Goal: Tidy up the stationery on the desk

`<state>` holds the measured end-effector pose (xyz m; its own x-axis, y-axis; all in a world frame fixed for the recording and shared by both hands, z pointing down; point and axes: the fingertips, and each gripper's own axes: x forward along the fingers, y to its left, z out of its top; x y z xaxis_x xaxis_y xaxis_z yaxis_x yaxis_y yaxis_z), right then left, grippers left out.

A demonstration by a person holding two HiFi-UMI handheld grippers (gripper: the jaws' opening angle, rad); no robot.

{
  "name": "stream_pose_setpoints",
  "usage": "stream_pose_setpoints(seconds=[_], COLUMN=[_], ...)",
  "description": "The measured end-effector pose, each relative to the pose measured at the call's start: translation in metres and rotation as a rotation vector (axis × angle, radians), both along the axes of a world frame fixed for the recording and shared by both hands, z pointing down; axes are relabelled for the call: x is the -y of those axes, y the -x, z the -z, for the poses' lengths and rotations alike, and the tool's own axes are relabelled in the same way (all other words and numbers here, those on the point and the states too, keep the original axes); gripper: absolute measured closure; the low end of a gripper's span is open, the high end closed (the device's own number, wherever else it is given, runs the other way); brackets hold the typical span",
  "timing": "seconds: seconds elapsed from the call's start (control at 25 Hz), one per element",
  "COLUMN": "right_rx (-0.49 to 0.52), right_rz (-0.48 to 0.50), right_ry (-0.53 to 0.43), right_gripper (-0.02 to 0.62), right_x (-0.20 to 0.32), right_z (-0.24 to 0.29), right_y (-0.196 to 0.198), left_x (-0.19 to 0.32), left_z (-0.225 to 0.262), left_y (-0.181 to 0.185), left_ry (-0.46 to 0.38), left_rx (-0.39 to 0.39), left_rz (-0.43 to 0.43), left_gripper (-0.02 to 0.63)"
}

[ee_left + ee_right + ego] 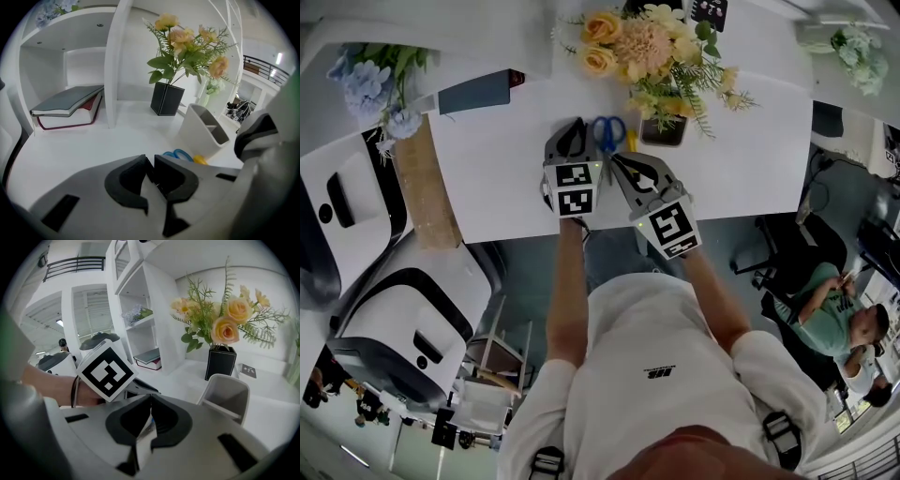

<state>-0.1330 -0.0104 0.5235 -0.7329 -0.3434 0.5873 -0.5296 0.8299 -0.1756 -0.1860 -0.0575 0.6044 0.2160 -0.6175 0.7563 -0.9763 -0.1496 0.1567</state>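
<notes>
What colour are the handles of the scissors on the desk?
Blue handles; the scissors show best in the head view.

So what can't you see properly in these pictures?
- Scissors: in the head view only the blue handles show. The blades are lost between the left tongs and right tongs.
- Yellow thing: in the left gripper view it is mostly behind the tongs, too little to name.
- Right tongs: the right gripper view shows a blue sliver in the gap. I can't tell if anything is pinched.
- Card: the print is too small.
</notes>
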Motion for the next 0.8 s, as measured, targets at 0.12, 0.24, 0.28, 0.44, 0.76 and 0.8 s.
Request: stream_pose_setpoints(seconds=[0.12, 0.24, 0.28, 0.44, 0.76, 0.8], right_rx=[-0.001, 0.003, 0.004, 0.006, 0.019, 0.021], right_rz=[-0.009, -0.017, -0.019, -0.021, -0.009, -0.002], right_ry=[-0.004, -0.005, -0.005, -0.001, -0.002, -0.002], right_gripper=[0.598, 0.598, 0.598, 0.598, 0.598, 0.598], right_x=[0.001, 0.002, 0.001, 0.0, 0.004, 0.004], right_z=[0.001, 0.003, 0.004, 0.004, 0.007, 0.008], right_y=[0.001, 0.002, 0.002, 0.0, -0.007, -0.008], left_x=[0.002, 0.004, 0.004, 0.004, 0.003, 0.004], left_z=[0.0, 0.001, 0.0, -0.005, -0.011, -0.011], left_y=[0.002, 0.005, 0.007, 0.009, 0.009, 0.009], left_ry=[-0.006, -0.013, -0.011, 0.006, 0.046, 0.054], left_rx=[-0.005, 0.002, 0.007, 0.004, 0.045, 0.053], left_rz=[0.003, 0.02, 0.027, 0.043, 0.08, 0.086], left_gripper=[0.606, 0.606, 0.606, 0.606, 0.606, 0.606])
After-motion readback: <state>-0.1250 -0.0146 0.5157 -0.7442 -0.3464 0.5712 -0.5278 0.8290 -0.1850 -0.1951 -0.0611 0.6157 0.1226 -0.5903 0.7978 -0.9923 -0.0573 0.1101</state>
